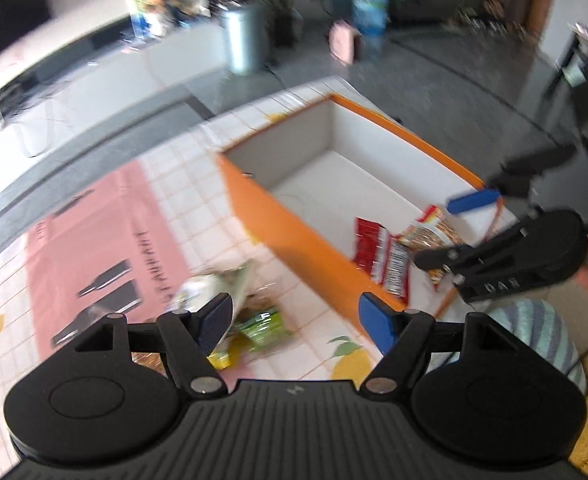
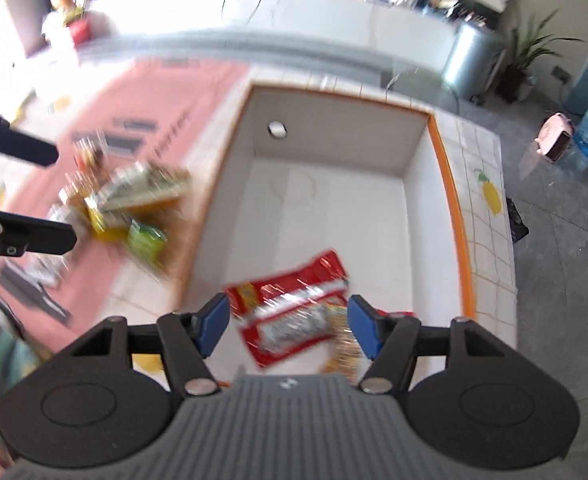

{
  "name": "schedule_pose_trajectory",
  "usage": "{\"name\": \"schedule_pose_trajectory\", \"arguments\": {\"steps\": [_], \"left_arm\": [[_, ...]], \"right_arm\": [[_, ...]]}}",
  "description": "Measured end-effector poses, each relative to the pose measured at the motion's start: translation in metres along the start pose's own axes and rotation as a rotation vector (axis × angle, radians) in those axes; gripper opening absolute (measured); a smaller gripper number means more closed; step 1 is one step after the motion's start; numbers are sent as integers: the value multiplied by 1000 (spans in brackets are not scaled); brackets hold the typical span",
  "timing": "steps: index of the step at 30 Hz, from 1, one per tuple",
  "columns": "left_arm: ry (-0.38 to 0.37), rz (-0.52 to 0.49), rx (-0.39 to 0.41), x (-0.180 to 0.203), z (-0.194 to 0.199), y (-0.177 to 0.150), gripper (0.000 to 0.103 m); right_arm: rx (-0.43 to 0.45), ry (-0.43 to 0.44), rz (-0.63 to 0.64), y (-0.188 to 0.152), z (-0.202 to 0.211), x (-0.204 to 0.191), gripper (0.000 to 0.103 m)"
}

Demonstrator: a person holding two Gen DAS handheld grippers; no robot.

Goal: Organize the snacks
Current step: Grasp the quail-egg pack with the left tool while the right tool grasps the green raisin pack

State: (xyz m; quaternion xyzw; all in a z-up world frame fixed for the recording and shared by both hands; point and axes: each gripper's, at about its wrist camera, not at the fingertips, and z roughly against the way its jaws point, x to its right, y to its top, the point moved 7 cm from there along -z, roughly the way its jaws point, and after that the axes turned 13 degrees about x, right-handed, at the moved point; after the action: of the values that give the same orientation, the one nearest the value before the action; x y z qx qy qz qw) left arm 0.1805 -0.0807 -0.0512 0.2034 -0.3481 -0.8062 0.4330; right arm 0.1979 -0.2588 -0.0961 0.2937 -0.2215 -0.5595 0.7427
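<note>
Left wrist view: your left gripper (image 1: 294,322), jaws apart and empty, hangs just near of the loose snack pile (image 1: 234,300) on the tablecloth (image 1: 94,240), left of the orange box (image 1: 294,236); right gripper (image 2: 290,326), released, is over the box.

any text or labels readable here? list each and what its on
Pink mat: a line of dark capital letters runs along it, too blurred to read.
Right gripper: embossed marking on its black body, looks like "DAB" but not certain.
Red snack packet in the orange box: white label panel with print, too blurred to read.
Snacks pile on the mat: no legible print.
</note>
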Motion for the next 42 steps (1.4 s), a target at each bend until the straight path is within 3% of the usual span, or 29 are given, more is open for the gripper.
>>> {"name": "schedule_pose_trajectory", "arguments": {"steps": [8, 11, 16, 22, 27, 31, 37, 42], "left_arm": [[114, 135, 113, -55, 51, -28, 85], [136, 206, 123, -71, 62, -48, 85], [160, 316, 110, -94, 73, -88, 85], [198, 376, 117, -112, 78, -120, 85], [152, 408, 112, -114, 67, -135, 84], [135, 420, 109, -115, 50, -141, 84], [145, 392, 69, -121, 22, -140, 84], [152, 376, 25, -125, -3, -142, 84]], "right_arm": [[196, -34, -137, 2, 33, -55, 63], [282, -58, -160, -3, 40, -79, 63], [337, -69, -184, -18, 37, -123, 63], [328, -70, -198, -30, 14, -162, 63], [276, -88, -192, -36, -10, -175, 61], [252, -97, -128, -39, -28, -183, 52], [256, -124, -32, -33, -53, -183, 48], [231, -135, -76, -26, -74, -166, 44]]}}
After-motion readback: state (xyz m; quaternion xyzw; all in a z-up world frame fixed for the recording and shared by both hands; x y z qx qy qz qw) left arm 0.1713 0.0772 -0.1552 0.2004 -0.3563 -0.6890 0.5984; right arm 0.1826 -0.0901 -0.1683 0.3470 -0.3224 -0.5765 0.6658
